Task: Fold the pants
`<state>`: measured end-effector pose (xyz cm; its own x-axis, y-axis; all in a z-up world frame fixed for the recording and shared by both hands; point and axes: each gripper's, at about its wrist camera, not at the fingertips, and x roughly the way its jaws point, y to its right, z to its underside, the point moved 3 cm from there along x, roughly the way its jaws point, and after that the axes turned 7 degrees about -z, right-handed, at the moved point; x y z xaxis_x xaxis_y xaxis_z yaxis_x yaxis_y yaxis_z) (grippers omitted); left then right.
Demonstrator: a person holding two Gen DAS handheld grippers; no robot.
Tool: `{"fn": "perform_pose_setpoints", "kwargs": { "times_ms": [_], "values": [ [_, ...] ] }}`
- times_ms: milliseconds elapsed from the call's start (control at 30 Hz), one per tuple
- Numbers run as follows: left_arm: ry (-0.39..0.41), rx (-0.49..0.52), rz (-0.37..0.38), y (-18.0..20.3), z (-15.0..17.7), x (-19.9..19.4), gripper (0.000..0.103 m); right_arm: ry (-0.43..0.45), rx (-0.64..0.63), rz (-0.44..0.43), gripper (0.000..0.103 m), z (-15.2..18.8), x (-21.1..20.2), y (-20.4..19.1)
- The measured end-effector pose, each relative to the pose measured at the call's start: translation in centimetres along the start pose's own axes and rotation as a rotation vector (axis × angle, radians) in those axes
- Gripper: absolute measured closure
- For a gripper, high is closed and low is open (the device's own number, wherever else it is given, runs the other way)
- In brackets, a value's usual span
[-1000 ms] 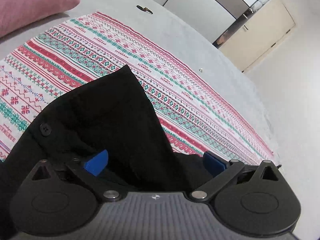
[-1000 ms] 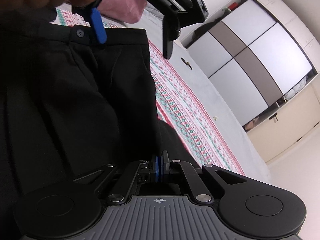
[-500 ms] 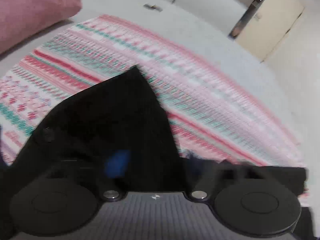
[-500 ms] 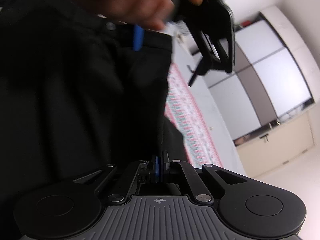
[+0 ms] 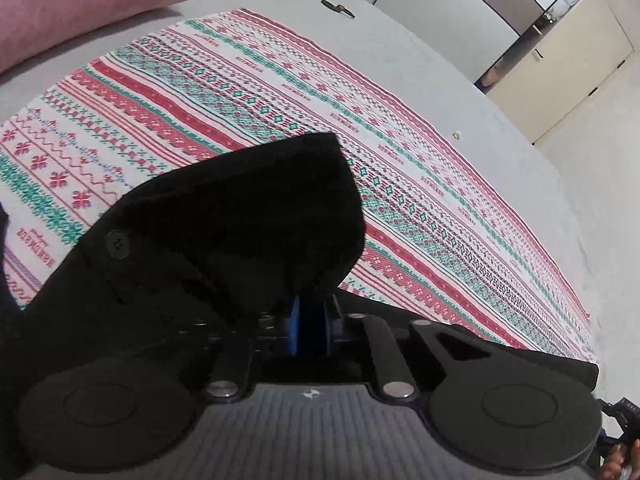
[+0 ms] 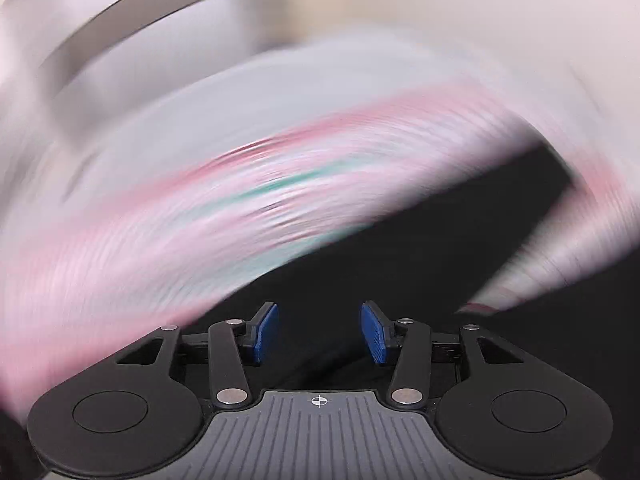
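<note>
Closing left tool [image 5: 311,330] pinching black pants [image 5: 224,232] over patterned cloth [image 5: 248,80]; right tool [image 6: 319,330] opening, spread, nothing between pads.

Each hand-held gripper has a grey ribbed body with a small crosshair mark at its middle, flanked by two round black discs with a shallow circle pressed into each. On the right hand-held gripper [image 6: 319,330], black link arms with silver rivets at their pivots and triangular cut-outs carry two blue ribbed pads [image 6: 265,332]. The left hand-held gripper [image 5: 311,330] has the same black linkage, silver rivets and blue pads, here seen edge-on.
</note>
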<state>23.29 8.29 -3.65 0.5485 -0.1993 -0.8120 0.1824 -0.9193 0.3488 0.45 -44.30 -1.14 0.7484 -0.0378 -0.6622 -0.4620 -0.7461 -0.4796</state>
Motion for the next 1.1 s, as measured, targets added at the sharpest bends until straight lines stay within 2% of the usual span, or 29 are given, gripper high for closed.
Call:
{"fn": "perform_pose_setpoints", "kwargs": {
  "times_ms": [33,67,100,167,200,267,400,467,533,600,633,700,767,800,833,967,1033,1100],
  "values": [
    [0.000,0.006,0.008,0.2,-0.1,0.0,0.051,0.024,0.139,0.016,0.056,-1.9,0.1,3.6],
    [0.002,0.007,0.017,0.4,-0.1,0.1,0.037,0.060,0.230,0.039,0.056,-3.3,0.1,6.6],
    [0.009,0.008,0.018,0.7,-0.2,0.1,0.022,0.093,0.292,0.061,0.056,-4.5,0.0,9.2],
    [0.042,0.028,-0.001,1.3,-0.6,-0.1,0.003,0.137,0.401,0.051,0.056,-5.8,0.0,12.9],
    [0.063,0.056,-0.016,1.8,-0.7,-0.2,0.000,0.155,0.447,0.029,0.056,-5.9,0.0,14.0],
    [0.088,0.115,-0.085,2.7,-0.9,0.4,0.000,0.184,0.497,0.006,0.056,-6.5,0.9,14.6],
    [0.078,0.161,-0.177,3.6,-1.2,2.4,0.000,0.211,0.438,0.071,0.056,-8.1,2.5,15.7],
    [0.063,0.163,-0.203,3.9,-1.3,3.3,0.001,0.229,0.420,0.071,0.057,-9.0,3.3,16.1],
    [0.063,0.160,-0.230,4.0,-1.5,4.2,0.004,0.220,0.400,0.103,0.059,-9.7,4.6,16.4],
    [0.071,0.164,-0.265,3.7,-1.6,4.7,0.019,0.225,0.396,0.125,0.064,-9.8,5.8,17.3],
    [0.076,0.159,-0.279,3.4,-1.7,4.8,0.026,0.210,0.399,0.140,0.070,-9.7,6.3,17.6],
    [0.076,0.125,-0.272,2.5,-2.1,4.5,0.073,0.225,0.410,0.138,0.077,-9.8,6.9,18.6],
    [0.092,0.069,-0.236,1.7,-2.6,3.5,0.073,0.242,0.416,0.121,0.083,-10.2,7.3,19.2],
    [0.114,0.065,-0.236,1.5,-2.9,2.9,0.073,0.247,0.435,0.107,0.089,-10.3,7.4,19.5],
    [0.133,0.061,-0.237,1.3,-3.1,2.3,0.073,0.250,0.461,0.088,0.101,-10.4,7.5,19.9],
    [0.171,-0.030,-0.196,-0.6,-3.6,0.2,0.074,0.275,0.491,0.078,0.102,-10.0,6.5,20.5],
    [0.183,-0.089,-0.163,-1.6,-3.7,-1.0,0.074,0.328,0.541,0.029,0.102,-10.3,4.5,20.1],
    [0.207,-0.140,-0.131,-2.1,-3.5,-2.5,0.075,0.363,0.522,0.013,0.102,-11.1,1.7,18.8]
  ]
}}
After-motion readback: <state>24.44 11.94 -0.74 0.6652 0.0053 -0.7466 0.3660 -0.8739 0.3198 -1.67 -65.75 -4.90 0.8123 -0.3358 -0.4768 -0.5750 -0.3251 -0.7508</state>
